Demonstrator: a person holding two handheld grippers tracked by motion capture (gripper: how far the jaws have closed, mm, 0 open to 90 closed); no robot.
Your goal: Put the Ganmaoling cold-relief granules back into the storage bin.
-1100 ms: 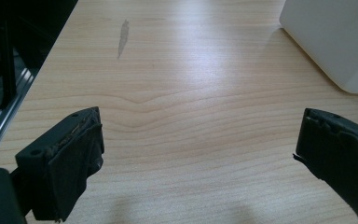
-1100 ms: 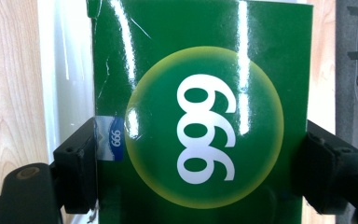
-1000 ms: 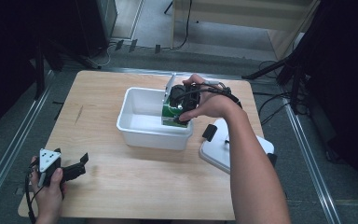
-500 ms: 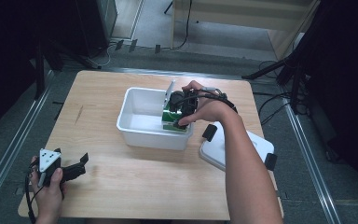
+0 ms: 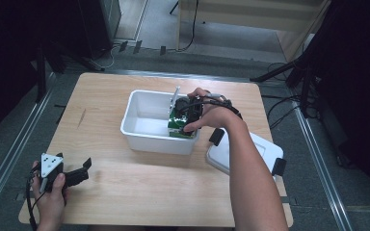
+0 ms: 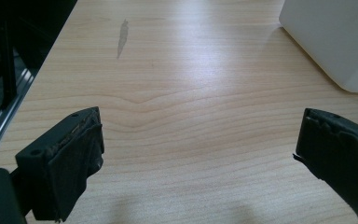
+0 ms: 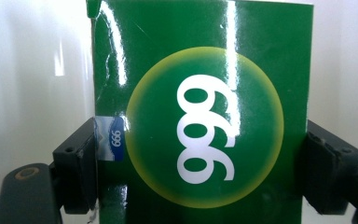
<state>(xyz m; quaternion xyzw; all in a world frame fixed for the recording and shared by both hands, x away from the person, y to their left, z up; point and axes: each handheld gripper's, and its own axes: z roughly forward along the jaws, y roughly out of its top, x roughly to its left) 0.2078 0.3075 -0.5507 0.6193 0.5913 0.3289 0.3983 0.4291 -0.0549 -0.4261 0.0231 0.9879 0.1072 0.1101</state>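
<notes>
A green box with a yellow circle and white "999" print sits between the two black jaws of my right gripper, which press on its sides. In the high view the right gripper holds this green box down inside the right end of a white bin. My left gripper rests at the table's near left corner in a hand, jaws wide apart. In the left gripper view its pads stand over bare wood with nothing between them.
A white lid with black clips lies on the table right of the bin, partly under the right forearm. The wooden table has a metal rail along its left edge. The bin's corner shows ahead of the left gripper.
The right gripper has sunk lower into the white bin with the green box still in its jaws. The left hand and its gripper have stayed where they were.
</notes>
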